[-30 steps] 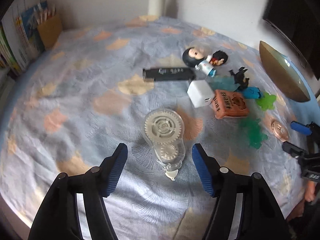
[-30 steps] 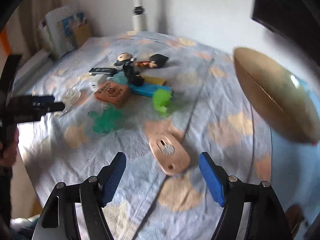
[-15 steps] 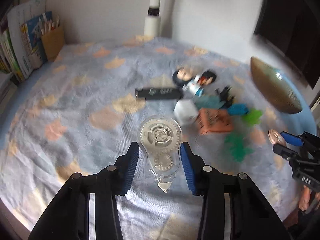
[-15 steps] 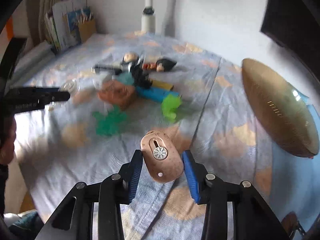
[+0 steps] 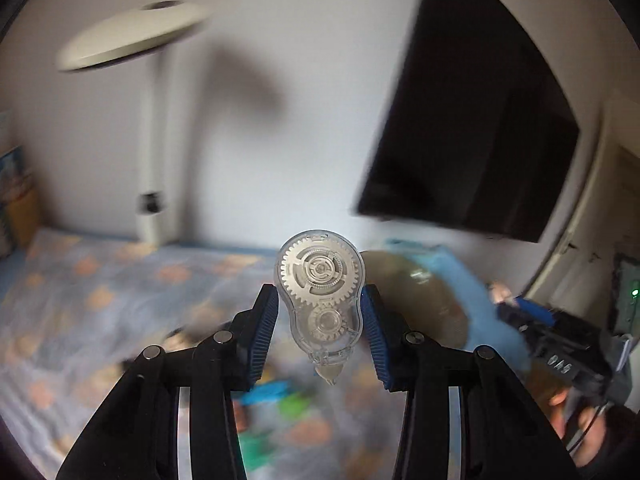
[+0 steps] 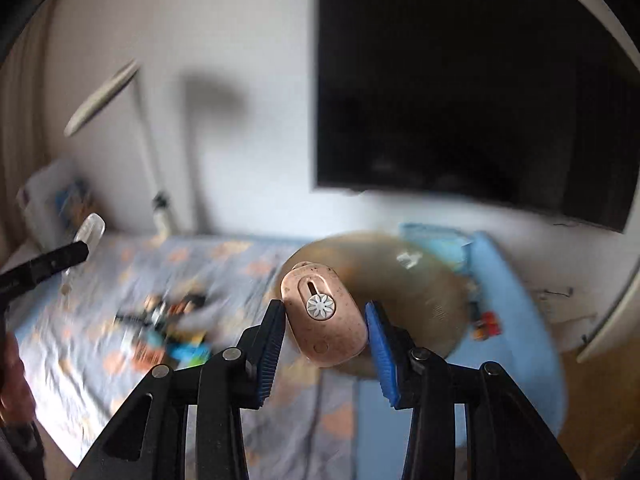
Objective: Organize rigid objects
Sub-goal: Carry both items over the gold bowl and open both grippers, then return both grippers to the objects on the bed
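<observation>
Between left gripper (image 5: 320, 332) pads: clear correction-tape dispenser (image 5: 319, 300), gears visible.

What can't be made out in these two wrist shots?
- Left wrist: small items on the bedspread below the correction tape dispenser, motion-blurred; black arms hide some.
- Left wrist: right tool, blurred, its load unreadable.
- Right wrist: toy pile, smeared.
- Right wrist: gold bowl, partly behind the pink case.

White wall (image 5: 304, 92) at far side. Dark flat screen (image 6: 472, 80) mounted on it, right. White lamp (image 5: 132, 36) on post, far left. Bed sheet (image 5: 80, 300) pale blue with orange patches. Books (image 6: 68, 196) stacked far left.
</observation>
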`<action>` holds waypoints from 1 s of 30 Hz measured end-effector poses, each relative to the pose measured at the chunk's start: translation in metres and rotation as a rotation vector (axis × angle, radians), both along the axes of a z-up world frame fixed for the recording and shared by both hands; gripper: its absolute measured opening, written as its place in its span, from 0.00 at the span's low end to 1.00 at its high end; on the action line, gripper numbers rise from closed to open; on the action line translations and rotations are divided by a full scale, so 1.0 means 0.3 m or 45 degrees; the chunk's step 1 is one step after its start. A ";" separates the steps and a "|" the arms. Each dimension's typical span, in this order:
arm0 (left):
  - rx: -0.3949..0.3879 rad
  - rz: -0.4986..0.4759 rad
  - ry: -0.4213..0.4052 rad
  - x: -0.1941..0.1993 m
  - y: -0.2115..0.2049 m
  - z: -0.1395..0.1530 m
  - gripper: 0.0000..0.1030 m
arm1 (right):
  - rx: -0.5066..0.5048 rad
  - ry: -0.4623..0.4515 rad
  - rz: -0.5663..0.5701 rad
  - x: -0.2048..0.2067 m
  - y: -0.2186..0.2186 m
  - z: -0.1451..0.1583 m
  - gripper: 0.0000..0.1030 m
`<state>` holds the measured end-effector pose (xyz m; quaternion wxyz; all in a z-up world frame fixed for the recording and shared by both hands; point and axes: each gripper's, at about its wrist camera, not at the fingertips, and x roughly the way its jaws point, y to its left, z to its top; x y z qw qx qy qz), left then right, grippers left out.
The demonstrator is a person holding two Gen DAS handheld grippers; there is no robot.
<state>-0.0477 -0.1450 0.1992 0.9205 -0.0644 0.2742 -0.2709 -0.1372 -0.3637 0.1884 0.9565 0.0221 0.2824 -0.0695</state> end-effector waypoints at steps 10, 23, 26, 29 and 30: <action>0.078 -0.205 0.290 0.158 -0.375 -0.320 0.39 | 0.216 0.279 -0.081 0.171 -0.179 -0.206 0.39; 0.033 -0.147 0.175 0.113 -0.203 -0.213 0.65 | 0.178 0.235 -0.183 0.133 -0.219 -0.149 0.60; 0.000 -0.073 0.115 0.065 -0.053 -0.160 0.69 | 0.163 0.164 -0.159 0.093 -0.181 -0.082 0.60; 0.001 0.028 0.064 -0.002 0.115 -0.131 0.70 | 0.186 0.111 -0.077 0.068 -0.109 -0.033 0.60; 0.014 0.079 0.052 -0.027 0.182 -0.135 0.70 | 0.197 0.097 -0.035 0.058 -0.077 -0.023 0.61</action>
